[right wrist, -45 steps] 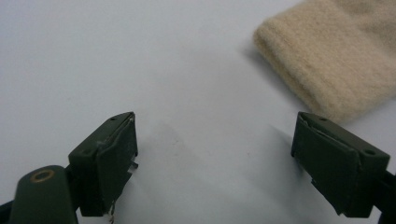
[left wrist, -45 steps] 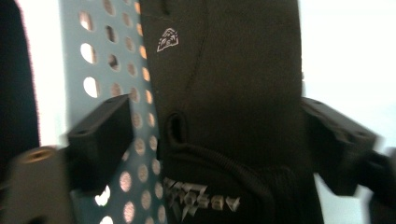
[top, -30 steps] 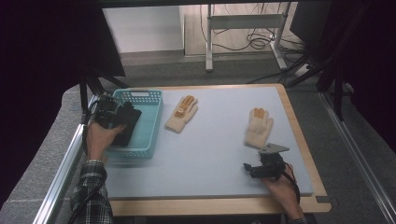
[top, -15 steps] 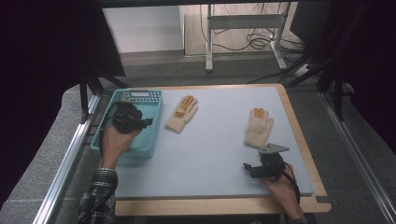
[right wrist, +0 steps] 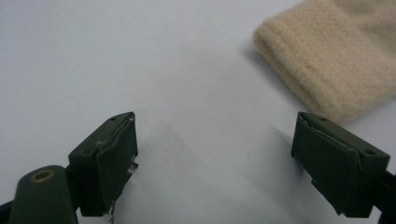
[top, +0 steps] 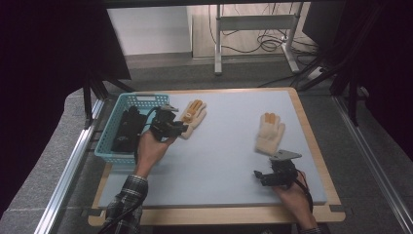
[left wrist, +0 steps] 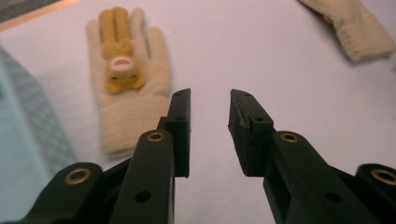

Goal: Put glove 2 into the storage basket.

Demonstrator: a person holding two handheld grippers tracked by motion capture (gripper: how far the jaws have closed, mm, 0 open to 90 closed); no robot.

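Glove (left wrist: 125, 88) beside basket (top: 113, 127); left tongs (left wrist: 210, 109) narrowing, empty; right tongs (right wrist: 215, 140) wide.

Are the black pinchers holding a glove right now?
No. The left gripper and right gripper are both empty; the cream knitted bear glove lies loose.

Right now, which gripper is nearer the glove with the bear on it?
Left. The left gripper hovers at the cuff of the bear glove, empty. The right gripper sits far across the table, near the other glove.
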